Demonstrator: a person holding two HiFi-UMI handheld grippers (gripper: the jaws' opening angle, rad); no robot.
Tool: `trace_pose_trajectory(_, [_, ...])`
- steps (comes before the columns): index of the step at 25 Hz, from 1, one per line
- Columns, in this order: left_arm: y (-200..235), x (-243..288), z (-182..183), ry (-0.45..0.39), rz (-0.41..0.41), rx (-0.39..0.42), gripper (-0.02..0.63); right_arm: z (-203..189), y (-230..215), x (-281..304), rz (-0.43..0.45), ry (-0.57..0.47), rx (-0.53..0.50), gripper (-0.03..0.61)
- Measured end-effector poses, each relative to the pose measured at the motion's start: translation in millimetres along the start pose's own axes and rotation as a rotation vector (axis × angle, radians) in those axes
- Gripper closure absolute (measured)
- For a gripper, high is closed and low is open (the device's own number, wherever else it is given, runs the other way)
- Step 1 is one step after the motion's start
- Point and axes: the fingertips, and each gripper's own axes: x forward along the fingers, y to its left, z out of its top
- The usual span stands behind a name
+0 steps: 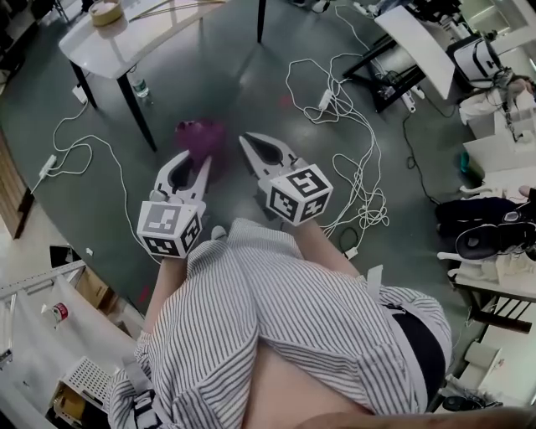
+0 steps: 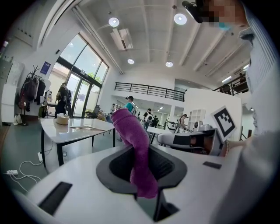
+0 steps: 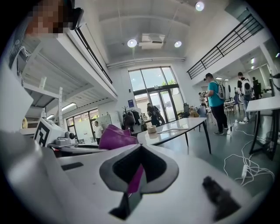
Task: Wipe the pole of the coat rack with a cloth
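Note:
A purple cloth [image 1: 199,136] sticks out of my left gripper [image 1: 201,159], whose jaws are shut on it; in the left gripper view the cloth [image 2: 133,144] rises upright from the jaws. My right gripper [image 1: 246,140] hangs just to the right of the cloth, jaws together. In the right gripper view a purple sliver shows in the seam of the right gripper [image 3: 138,170], but whether it is cloth is unclear. The cloth [image 3: 114,137] shows to the left there. A coat rack [image 2: 33,89] hung with coats stands far off by the windows, and shows small in the right gripper view [image 3: 130,118].
A white table [image 1: 134,42] with a tape roll [image 1: 105,12] stands ahead left, a bottle [image 1: 139,85] by its leg. White cables [image 1: 356,151] trail over the dark floor. Desks and gear [image 1: 469,59] crowd the right. Several people stand in the hall.

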Motion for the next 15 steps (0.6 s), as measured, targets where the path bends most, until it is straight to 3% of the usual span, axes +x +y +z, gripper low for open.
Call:
trace_pose_trajectory(5, [17.2, 12.3, -8.2, 0.017, 0.002, -0.031, 0.529, -7.1, -5.6, 19.5, -0.012, 0.011, 0.045, 0.563])
trace_pose_trajectory(9, [31.9, 35.2, 1.3, 0.008, -0.005, -0.029, 0.529, 1.7, -18.8, 37.9, 0.004, 0.007, 0.019, 0.563])
trace_pose_trajectory(15, [75.5, 92.8, 13.5, 0.023, 0.034, -0.028, 0.529, 9.8, -74.0, 88.3, 0.002, 0.051, 0.023, 0.565])
